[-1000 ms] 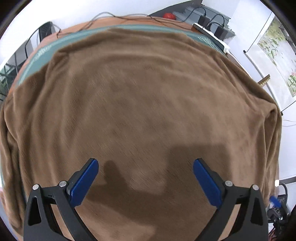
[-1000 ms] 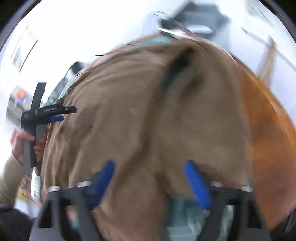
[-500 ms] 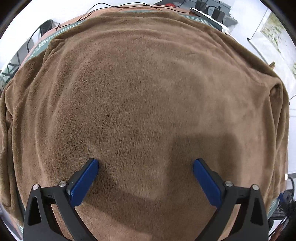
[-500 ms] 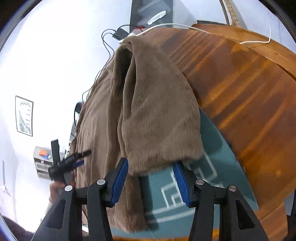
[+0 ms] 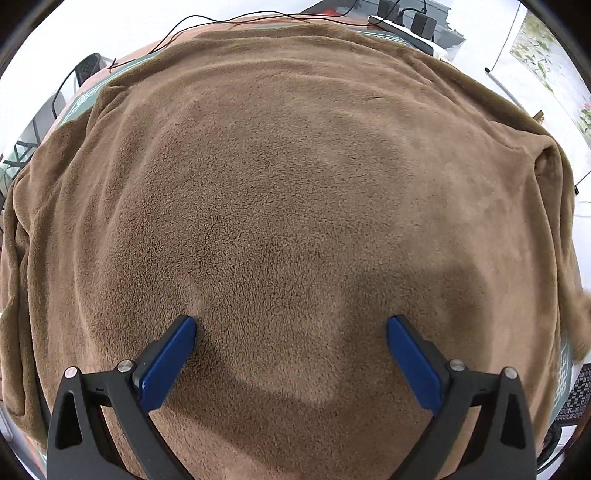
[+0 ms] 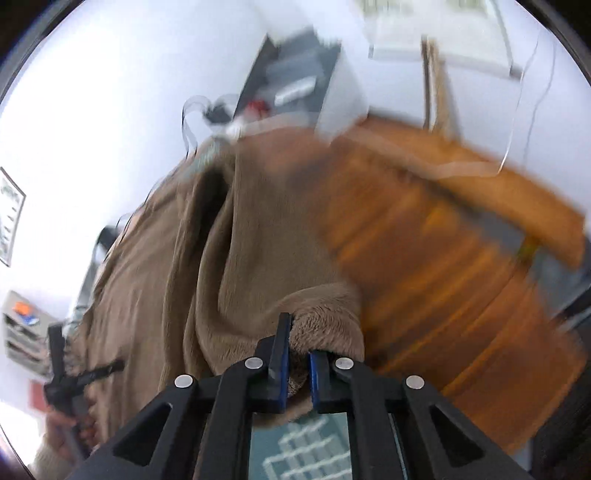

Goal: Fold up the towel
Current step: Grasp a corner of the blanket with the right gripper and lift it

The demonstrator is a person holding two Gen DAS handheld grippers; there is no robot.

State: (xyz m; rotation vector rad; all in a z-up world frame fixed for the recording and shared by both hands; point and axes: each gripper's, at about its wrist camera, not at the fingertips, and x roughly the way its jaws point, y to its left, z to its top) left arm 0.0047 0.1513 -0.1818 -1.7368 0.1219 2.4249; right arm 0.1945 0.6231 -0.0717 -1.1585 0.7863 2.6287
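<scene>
A big brown towel [image 5: 295, 192] fills almost the whole left wrist view, spread out flat with soft ripples near the top. The left gripper [image 5: 291, 325] is at the bottom of the frame with its jaws wide open, both blue fingertips [image 5: 184, 328] pressing onto the fluffy cloth and holding nothing. A black cable [image 5: 207, 22] runs along the top edge.

In the right wrist view, the right gripper [image 6: 295, 350] at the bottom middle has its jaws nearly closed, pinching a bunched corner of the towel [image 6: 325, 317]. The wooden table [image 6: 443, 266] looks blurry on the right. A green mat [image 6: 306, 443] shows at the bottom
</scene>
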